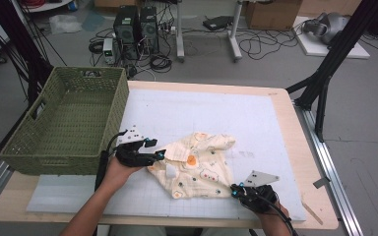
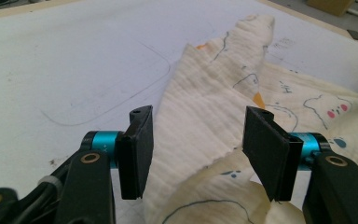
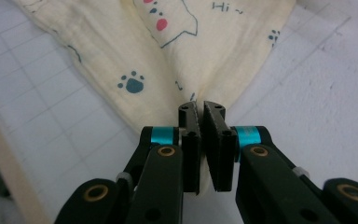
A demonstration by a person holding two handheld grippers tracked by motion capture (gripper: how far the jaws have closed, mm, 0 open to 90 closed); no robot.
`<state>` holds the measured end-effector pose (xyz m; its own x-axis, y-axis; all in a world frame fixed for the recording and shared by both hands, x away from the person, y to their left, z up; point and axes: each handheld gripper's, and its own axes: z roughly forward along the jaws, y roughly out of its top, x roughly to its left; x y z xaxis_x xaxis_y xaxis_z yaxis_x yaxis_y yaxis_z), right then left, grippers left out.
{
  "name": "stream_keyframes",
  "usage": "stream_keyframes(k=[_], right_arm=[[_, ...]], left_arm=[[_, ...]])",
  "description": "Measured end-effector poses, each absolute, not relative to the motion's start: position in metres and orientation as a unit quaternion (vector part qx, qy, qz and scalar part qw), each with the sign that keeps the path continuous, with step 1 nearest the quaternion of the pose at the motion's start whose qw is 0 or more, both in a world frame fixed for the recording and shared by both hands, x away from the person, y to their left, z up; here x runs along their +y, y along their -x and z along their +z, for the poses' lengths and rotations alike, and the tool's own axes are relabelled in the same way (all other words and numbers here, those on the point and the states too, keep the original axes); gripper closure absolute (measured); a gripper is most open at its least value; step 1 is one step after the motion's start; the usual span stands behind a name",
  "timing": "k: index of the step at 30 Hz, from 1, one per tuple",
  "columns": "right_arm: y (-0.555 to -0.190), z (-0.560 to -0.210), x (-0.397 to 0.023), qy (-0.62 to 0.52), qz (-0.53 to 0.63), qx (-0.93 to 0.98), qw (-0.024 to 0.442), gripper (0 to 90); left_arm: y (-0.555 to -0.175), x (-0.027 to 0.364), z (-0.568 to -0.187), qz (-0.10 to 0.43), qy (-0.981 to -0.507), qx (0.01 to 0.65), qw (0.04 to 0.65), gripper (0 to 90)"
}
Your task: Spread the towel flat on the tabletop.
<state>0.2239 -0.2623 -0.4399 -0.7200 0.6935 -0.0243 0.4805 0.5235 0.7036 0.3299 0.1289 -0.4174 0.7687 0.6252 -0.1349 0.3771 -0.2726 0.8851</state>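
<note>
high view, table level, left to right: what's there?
green woven basket → left gripper → cream printed cloth → right gripper, jaws shut on the cloth's near corner.

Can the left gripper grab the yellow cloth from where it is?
Probably yes: the left gripper is open, a fold of the yellow cloth already lies between its fingers, and nothing blocks it.

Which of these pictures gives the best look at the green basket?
The high view: the green woven basket shows whole there, at the table's left edge, with its handle slots. The two gripper views look along their jaws at the printed cream cloth instead.
</note>
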Motion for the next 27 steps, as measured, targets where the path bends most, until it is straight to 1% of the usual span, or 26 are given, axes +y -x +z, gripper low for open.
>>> stream_keyframes(k=[2, 3, 5, 6, 7, 8, 9, 12, 16, 18, 19, 21, 23, 24, 26, 27], right_arm=[[-0.219, -0.440, -0.264, -0.340, 0.351, 0.860, 0.147, 84.8], [-0.217, -0.439, -0.264, -0.339, 0.353, 0.860, 0.145, 81.5], [-0.216, -0.438, -0.266, -0.342, 0.367, 0.852, 0.152, 67.5], [-0.216, -0.437, -0.267, -0.347, 0.377, 0.844, 0.160, 63.2], [-0.216, -0.437, -0.267, -0.347, 0.377, 0.844, 0.160, 63.2], [-0.218, -0.433, -0.269, -0.356, 0.391, 0.831, 0.173, 54.5], [-0.219, -0.432, -0.271, -0.360, 0.400, 0.822, 0.183, 52.5], [-0.220, -0.430, -0.273, -0.363, 0.409, 0.814, 0.194, 48.0], [-0.219, -0.429, -0.276, -0.369, 0.413, 0.808, 0.201, 46.3], [-0.220, -0.429, -0.277, -0.369, 0.415, 0.807, 0.202, 46.1], [-0.219, -0.429, -0.278, -0.371, 0.416, 0.805, 0.201, 45.8], [-0.219, -0.429, -0.278, -0.373, 0.417, 0.805, 0.200, 45.8], [-0.219, -0.428, -0.278, -0.372, 0.418, 0.804, 0.200, 45.8], [-0.219, -0.428, -0.277, -0.372, 0.418, 0.804, 0.200, 45.8], [-0.220, -0.429, -0.277, -0.372, 0.418, 0.804, 0.199, 45.7], [-0.220, -0.429, -0.276, -0.371, 0.417, 0.805, 0.199, 45.7]], left_arm=[[-0.332, 0.122, -0.417, 0.118, -0.797, 0.309, 0.506, 43.4], [-0.332, 0.118, -0.418, 0.115, -0.798, 0.307, 0.507, 43.7], [-0.335, 0.110, -0.420, 0.107, -0.805, 0.300, 0.501, 43.7], [-0.336, 0.105, -0.421, 0.106, -0.809, 0.295, 0.497, 43.7], [-0.336, 0.105, -0.421, 0.106, -0.809, 0.295, 0.497, 43.7], [-0.339, 0.095, -0.424, 0.100, -0.821, 0.284, 0.484, 43.7], [-0.340, 0.090, -0.425, 0.101, -0.826, 0.279, 0.479, 43.7], [-0.342, 0.075, -0.428, 0.094, -0.838, 0.264, 0.469, 43.3], [-0.342, 0.063, -0.436, 0.090, -0.852, 0.252, 0.449, 43.5], [-0.342, 0.061, -0.437, 0.090, -0.857, 0.250, 0.442, 45.3], [-0.343, 0.060, -0.439, 0.091, -0.860, 0.250, 0.436, 46.8], [-0.345, 0.059, -0.443, 0.092, -0.865, 0.253, 0.423, 54.9], [-0.346, 0.060, -0.443, 0.099, -0.867, 0.251, 0.418, 70.0], [-0.347, 0.061, -0.443, 0.099, -0.864, 0.254, 0.423, 75.7], [-0.348, 0.065, -0.441, 0.104, -0.858, 0.260, 0.430, 82.5], [-0.349, 0.068, -0.439, 0.106, -0.852, 0.268, 0.438, 83.5]])
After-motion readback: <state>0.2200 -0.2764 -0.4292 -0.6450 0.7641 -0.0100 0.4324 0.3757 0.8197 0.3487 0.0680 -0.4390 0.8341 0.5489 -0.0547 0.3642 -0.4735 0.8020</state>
